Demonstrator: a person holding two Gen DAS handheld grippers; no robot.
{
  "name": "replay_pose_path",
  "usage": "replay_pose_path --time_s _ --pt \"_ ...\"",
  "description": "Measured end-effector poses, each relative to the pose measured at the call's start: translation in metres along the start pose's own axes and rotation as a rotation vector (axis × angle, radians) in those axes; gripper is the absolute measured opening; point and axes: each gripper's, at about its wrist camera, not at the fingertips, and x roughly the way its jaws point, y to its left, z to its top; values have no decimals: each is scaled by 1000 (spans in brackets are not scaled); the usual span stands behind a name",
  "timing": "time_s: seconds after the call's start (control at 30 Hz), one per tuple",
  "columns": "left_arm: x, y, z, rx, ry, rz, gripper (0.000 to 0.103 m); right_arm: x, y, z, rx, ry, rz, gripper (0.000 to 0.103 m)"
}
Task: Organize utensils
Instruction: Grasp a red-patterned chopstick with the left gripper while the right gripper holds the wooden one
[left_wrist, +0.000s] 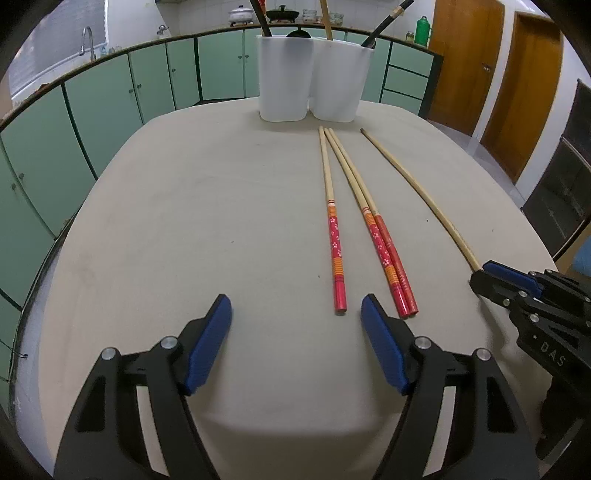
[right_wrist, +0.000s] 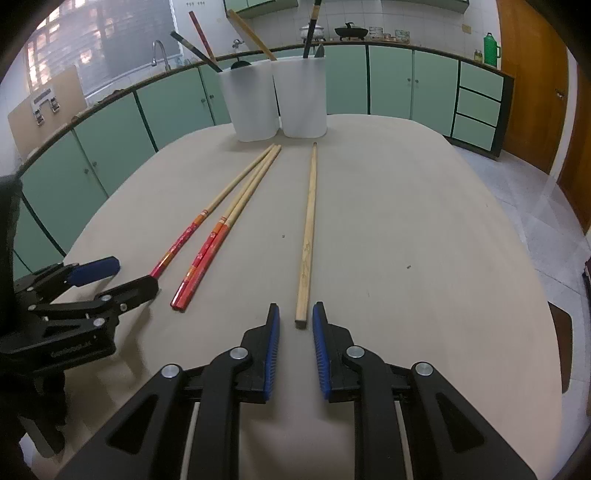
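Plain chopstick (right_wrist: 306, 236) end just ahead of right fingers (right_wrist: 272, 332), slightly apart, seemingly not touching; left fingers (left_wrist: 221, 314) spread.

Open left tongs (left_wrist: 296, 308), three red-handled chopsticks (left_wrist: 369, 221), two white holders (left_wrist: 314, 77)

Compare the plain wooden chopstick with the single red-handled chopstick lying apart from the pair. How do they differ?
The plain wooden chopstick is bare wood along its whole length; the single red-handled chopstick has a red floral handle with orange bands. The plain one lies alone; the red one lies beside a matching pair. Both lie flat on the table, narrow ends toward the white containers.
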Motion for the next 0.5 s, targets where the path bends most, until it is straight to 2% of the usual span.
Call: replay_pose_path --time_s 0.07,0.13,0.17,0.23,0.37,0.5 --pt "0 0 0 -1 -1 -1 70 2 1 1 -2 3 -6 18" --pt "1 1 1 -7 -2 -6 68 3 2 2 -6 4 -16 12" --pt "2 1 2 -10 -2 -9 66 3 2 2 -7 4 -19 8" --pt "4 -1 4 -7 -3 -13 60 2 0 2 -2 3 -20 8" --pt "5 -10 5 34 -4 -11 43 0 -3 0 8 1 -17 8" --pt "5 -15 6 45 -3 -35 15 0 -3 -1 9 0 -15 8"
